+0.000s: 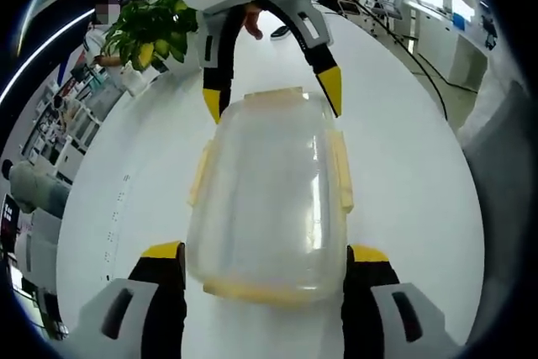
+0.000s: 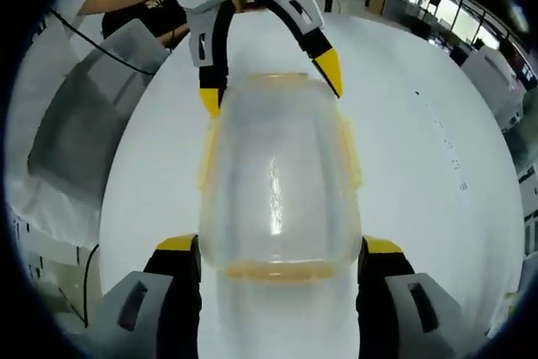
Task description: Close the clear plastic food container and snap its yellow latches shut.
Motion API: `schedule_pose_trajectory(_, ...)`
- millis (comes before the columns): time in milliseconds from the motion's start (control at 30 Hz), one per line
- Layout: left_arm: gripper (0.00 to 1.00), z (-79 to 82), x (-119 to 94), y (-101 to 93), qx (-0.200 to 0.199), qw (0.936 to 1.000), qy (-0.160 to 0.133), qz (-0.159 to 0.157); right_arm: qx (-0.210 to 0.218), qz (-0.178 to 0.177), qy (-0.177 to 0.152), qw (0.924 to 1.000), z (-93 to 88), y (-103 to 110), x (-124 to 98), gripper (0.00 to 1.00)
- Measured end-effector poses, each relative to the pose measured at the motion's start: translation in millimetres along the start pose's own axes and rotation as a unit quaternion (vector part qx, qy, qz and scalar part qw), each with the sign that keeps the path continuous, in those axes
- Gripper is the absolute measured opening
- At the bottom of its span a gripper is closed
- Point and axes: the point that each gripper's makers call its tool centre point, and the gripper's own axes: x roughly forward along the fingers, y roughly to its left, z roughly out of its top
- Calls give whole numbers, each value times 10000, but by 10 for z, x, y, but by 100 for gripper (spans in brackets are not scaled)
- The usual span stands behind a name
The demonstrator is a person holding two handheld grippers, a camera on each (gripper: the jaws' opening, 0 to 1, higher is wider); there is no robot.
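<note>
Fingers (image 1: 164, 251) of both grippers spread, straddling opposite container (image 1: 267, 199) ends.

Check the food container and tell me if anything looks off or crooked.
Nothing stands out. The clear container sits square on the white table with its lid on, yellow latches along its sides. The left gripper and the right gripper bracket its opposite ends, jaws open.

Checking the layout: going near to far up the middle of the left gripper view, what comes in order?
Left hand-held gripper → clear food container → right hand-held gripper → potted plant.
</note>
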Motion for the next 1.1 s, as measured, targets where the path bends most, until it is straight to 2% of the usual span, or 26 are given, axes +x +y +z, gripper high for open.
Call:
schedule_pose_trajectory(233,72,-32,-8,-4,-22,10000,46,16,-25,28,-9,10000,24,12,14,73)
schedule_pose_trajectory(533,72,-179,-122,-66,-91,9999,88,46,-98,118,10,9999,194,72,115,73)
schedule_pose_trajectory(700,72,-339,-234,-108,-143,9996,239,82,-183,187,-12,9997,359,115,211,73)
schedule_pose_trajectory(900,72,-543,-388,-157,-319,9992,180,154,-313,280,4,9991,547,184,322,73)
schedule_pose_trajectory(1100,72,-758,-548,-224,-409,9985,331,171,-473,409,34,9980,789,263,467,74)
